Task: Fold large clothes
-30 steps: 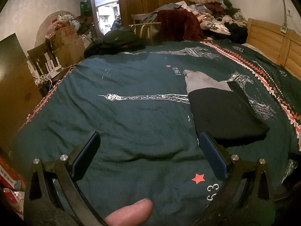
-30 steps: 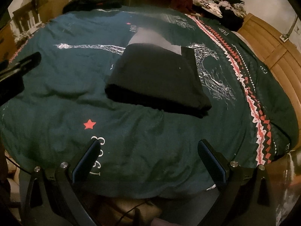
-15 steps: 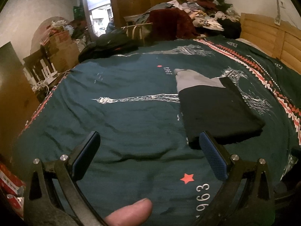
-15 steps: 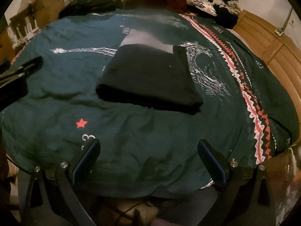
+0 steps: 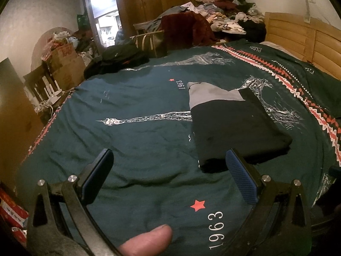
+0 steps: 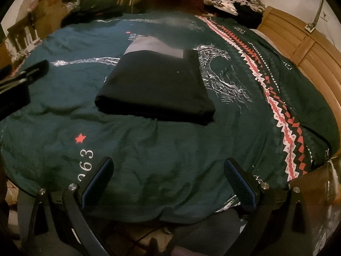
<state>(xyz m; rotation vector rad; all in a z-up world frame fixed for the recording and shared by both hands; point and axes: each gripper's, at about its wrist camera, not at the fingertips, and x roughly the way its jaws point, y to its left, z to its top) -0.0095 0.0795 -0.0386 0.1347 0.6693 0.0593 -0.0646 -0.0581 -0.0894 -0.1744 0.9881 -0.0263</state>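
Observation:
A black folded garment (image 5: 236, 128) (image 6: 157, 87) with a grey part at its far end lies flat on the dark green bedspread (image 5: 132, 140) (image 6: 149, 153). My left gripper (image 5: 168, 166) is open over the spread, its right finger just in front of the garment's near left corner. My right gripper (image 6: 168, 170) is open above the bed's near edge, well short of the garment, nothing between its fingers. The left gripper (image 6: 25, 74) shows at the left edge of the right wrist view. A thumb (image 5: 147, 241) rests at the bottom of the left wrist view.
A wooden headboard (image 5: 302, 40) (image 6: 302, 49) runs along the right. Piled clothes (image 5: 223, 21) and a dark red garment (image 5: 185, 29) sit beyond the bed's far side. Cardboard boxes (image 5: 66, 64) and a chair (image 5: 42, 87) crowd the left; a lit doorway (image 5: 104, 21) is behind.
Both grippers have drawn back and shifted slightly; the folded garment sits a little further left in both views. It has not moved on the bed, and both grippers stay open.

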